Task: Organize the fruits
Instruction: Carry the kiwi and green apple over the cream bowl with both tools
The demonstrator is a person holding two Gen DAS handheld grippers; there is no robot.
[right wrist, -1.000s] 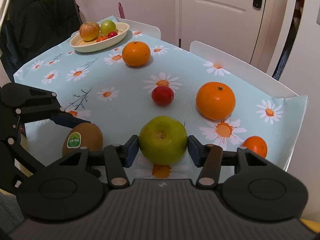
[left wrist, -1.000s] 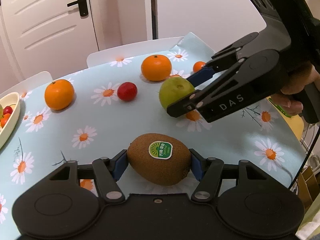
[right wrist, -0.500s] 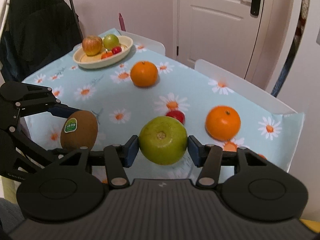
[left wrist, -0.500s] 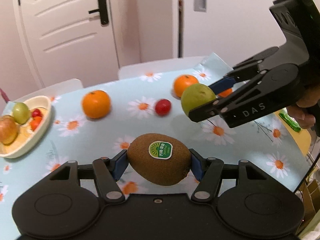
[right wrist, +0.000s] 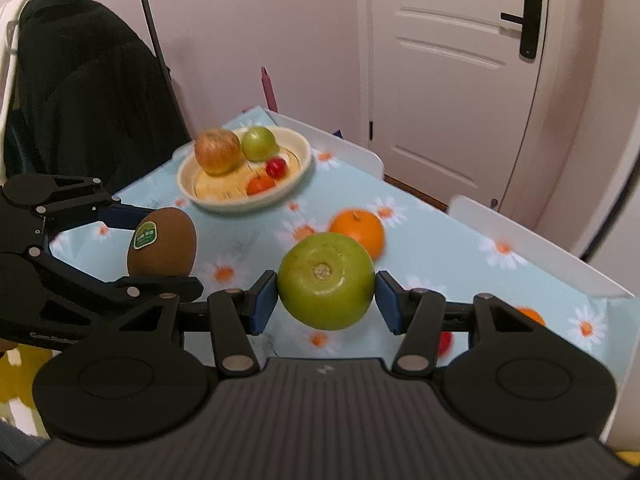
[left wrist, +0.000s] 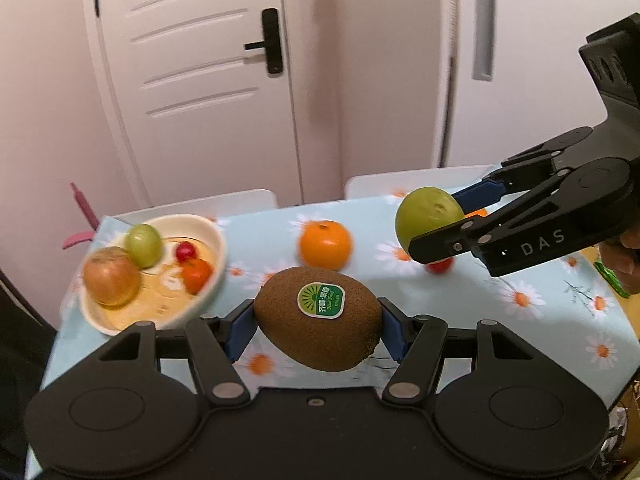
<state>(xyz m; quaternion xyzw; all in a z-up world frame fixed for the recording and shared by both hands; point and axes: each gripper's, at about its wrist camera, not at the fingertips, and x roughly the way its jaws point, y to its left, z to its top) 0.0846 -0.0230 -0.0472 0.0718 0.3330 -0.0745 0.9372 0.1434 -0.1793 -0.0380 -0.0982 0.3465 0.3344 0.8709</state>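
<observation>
My left gripper [left wrist: 318,326] is shut on a brown kiwi [left wrist: 318,322] with a green sticker and holds it above the table; it also shows in the right wrist view [right wrist: 162,242]. My right gripper [right wrist: 326,300] is shut on a green apple [right wrist: 326,280], held above the table; the apple also shows in the left wrist view [left wrist: 428,214]. A cream bowl [left wrist: 210,280] [right wrist: 300,168] at the table's far left holds a red-yellow apple [left wrist: 112,276], a small green apple [left wrist: 143,240], a cherry and a small orange fruit.
An orange [left wrist: 325,245] [right wrist: 357,228] lies on the daisy tablecloth between the bowl and my grippers. A red fruit [left wrist: 440,266] and a small orange [right wrist: 530,316] lie nearer the right edge. White chairs, a door and a dark coat on a rack stand behind.
Both grippers have risen and swung left toward the bowl with their fruits still held. The bowl has come further into both views.
</observation>
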